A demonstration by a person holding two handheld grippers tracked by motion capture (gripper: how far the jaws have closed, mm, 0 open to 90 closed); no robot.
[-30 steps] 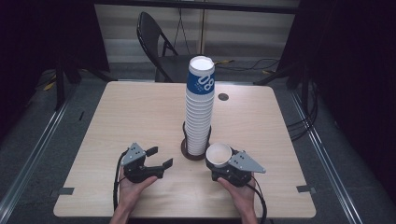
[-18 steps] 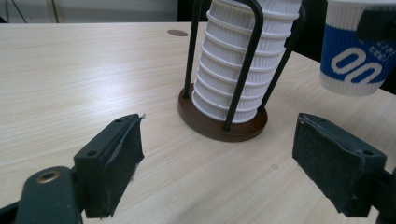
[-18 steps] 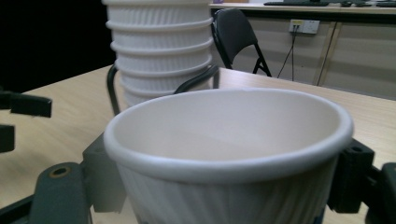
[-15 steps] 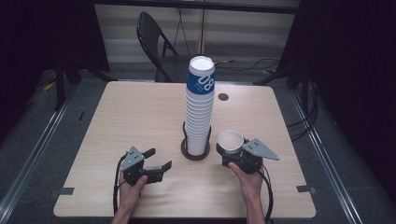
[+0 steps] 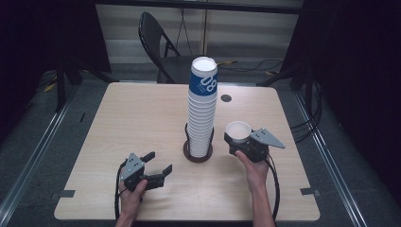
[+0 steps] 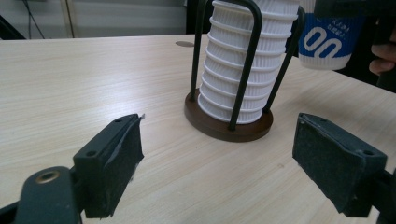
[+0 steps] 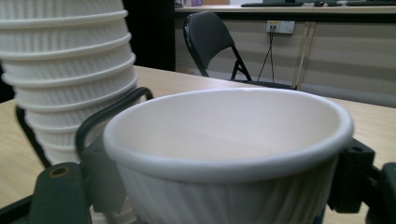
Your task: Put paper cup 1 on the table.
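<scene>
A tall stack of white paper cups (image 5: 202, 109) stands in a black wire holder on a round brown base (image 5: 197, 155) at the table's middle; the top cup is blue and white. My right gripper (image 5: 238, 141) is shut on a single upright paper cup (image 5: 238, 131), held above the table to the right of the stack. That cup's white rim (image 7: 229, 135) sits between the jaws in the right gripper view, and its blue-printed wall (image 6: 329, 39) hangs beyond the holder (image 6: 229, 123). My left gripper (image 5: 158, 169) rests open near the front left with nothing between its jaws.
The wooden table (image 5: 142, 118) has a small round grommet (image 5: 226, 98) at the back right. A black folding chair (image 5: 158, 45) stands behind the far edge. Dark floor and cables surround the table.
My right gripper has lifted the single cup and carried it right and away from the stack's base. The left gripper has drifted slightly toward the front.
</scene>
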